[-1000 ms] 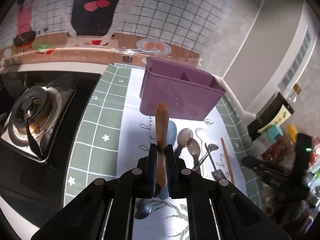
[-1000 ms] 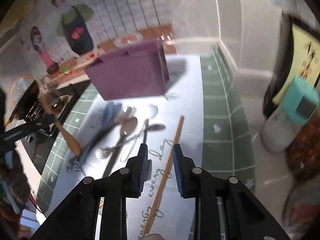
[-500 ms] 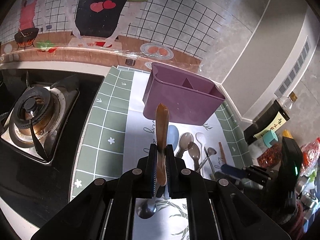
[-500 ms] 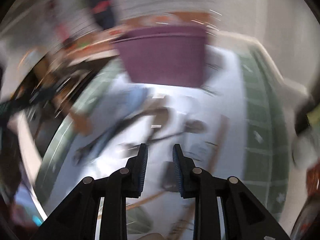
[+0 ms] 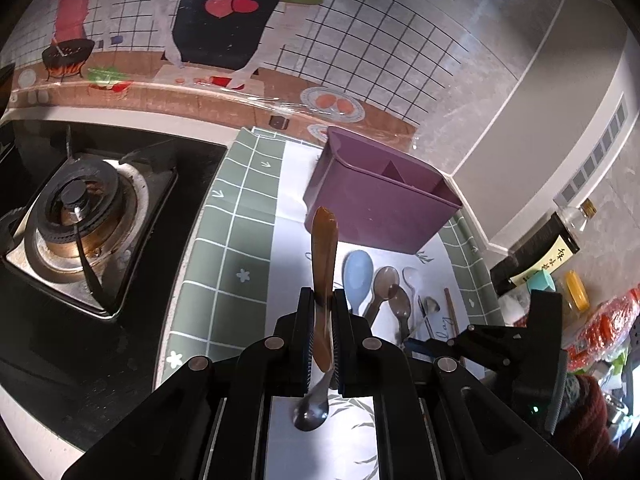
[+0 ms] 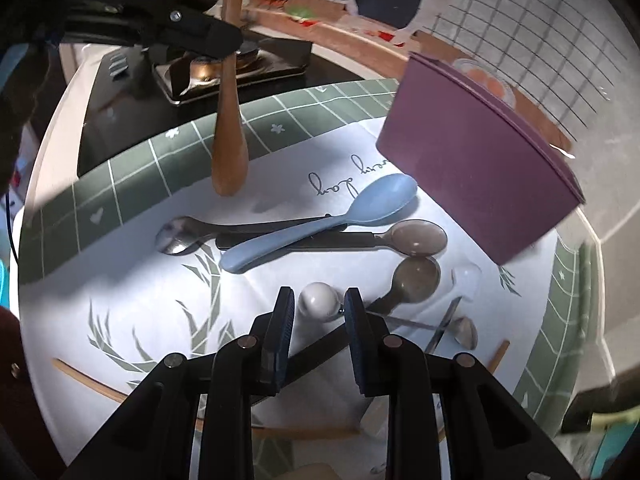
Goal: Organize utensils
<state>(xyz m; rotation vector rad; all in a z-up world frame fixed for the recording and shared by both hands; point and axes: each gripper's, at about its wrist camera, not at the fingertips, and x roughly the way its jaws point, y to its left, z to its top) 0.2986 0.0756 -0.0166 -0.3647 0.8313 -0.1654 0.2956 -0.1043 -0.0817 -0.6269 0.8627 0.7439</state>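
Counter (image 5: 224,276) space under the mat is mostly covered, and the stove (image 5: 76,216) at its left edge is cut off by the frame. Toward the back edge stands the purple organizer (image 5: 376,204), its compartments only partly visible past the rim. Script on the mat (image 6: 344,184) reads upside down in the right wrist view; only "day" is legible. "Robot.AI" shows on the left tool (image 5: 320,344), which is pinching a wooden spoon (image 5: 323,264) by the handle, upright above the mat. Right tool (image 6: 318,328) hangs spread over a white spoon (image 6: 320,300), not touching it. A blue spoon (image 6: 320,224) lies across darker spoons mid-mat. Chopsticks (image 6: 84,376) near the front edge are partly hidden.
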